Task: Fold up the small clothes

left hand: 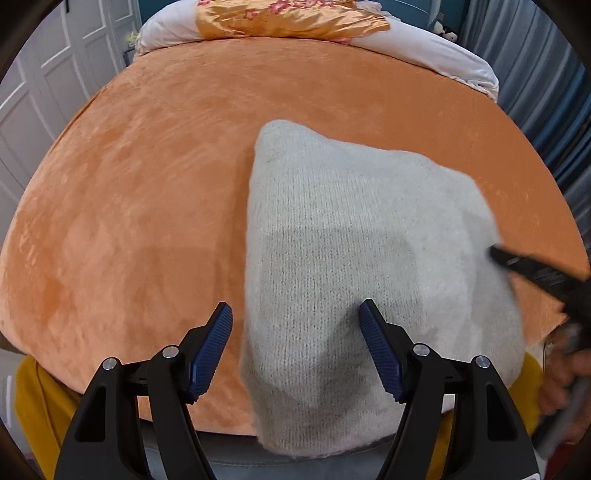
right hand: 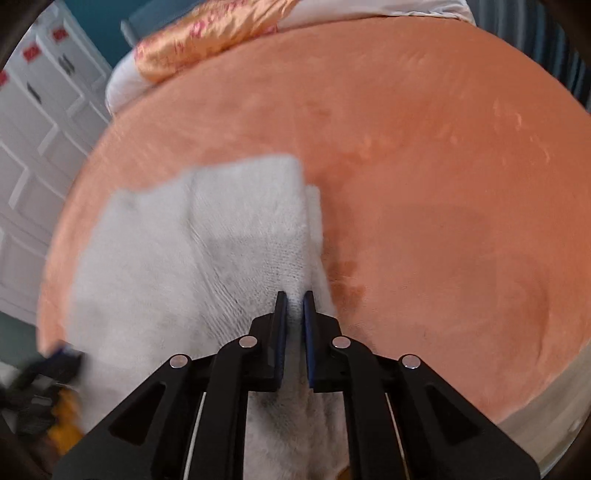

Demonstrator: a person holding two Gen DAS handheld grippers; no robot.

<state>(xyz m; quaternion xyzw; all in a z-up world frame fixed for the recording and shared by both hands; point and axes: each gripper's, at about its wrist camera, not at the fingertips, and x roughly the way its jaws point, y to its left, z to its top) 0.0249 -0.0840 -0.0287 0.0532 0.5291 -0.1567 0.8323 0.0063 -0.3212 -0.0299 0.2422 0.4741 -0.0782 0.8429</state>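
A small white knitted garment [left hand: 354, 258] lies on an orange plush bed cover [left hand: 155, 177] near the front edge, partly hanging over it. My left gripper [left hand: 295, 325] is open above the garment's left edge, with one finger over the cover and one over the knit. My right gripper [right hand: 294, 306] is shut on the garment's right edge [right hand: 258, 236], with knit pinched between the blue pads. The right gripper also shows at the right of the left wrist view [left hand: 535, 269]. The right wrist view is blurred.
A white pillow [left hand: 424, 48] with an orange floral cloth [left hand: 288, 18] lies at the far end of the bed. White panelled doors [left hand: 55, 74] stand on the left. Grey-blue curtains [left hand: 546, 74] hang on the right. Yellow fabric [left hand: 37, 398] shows below the bed's front edge.
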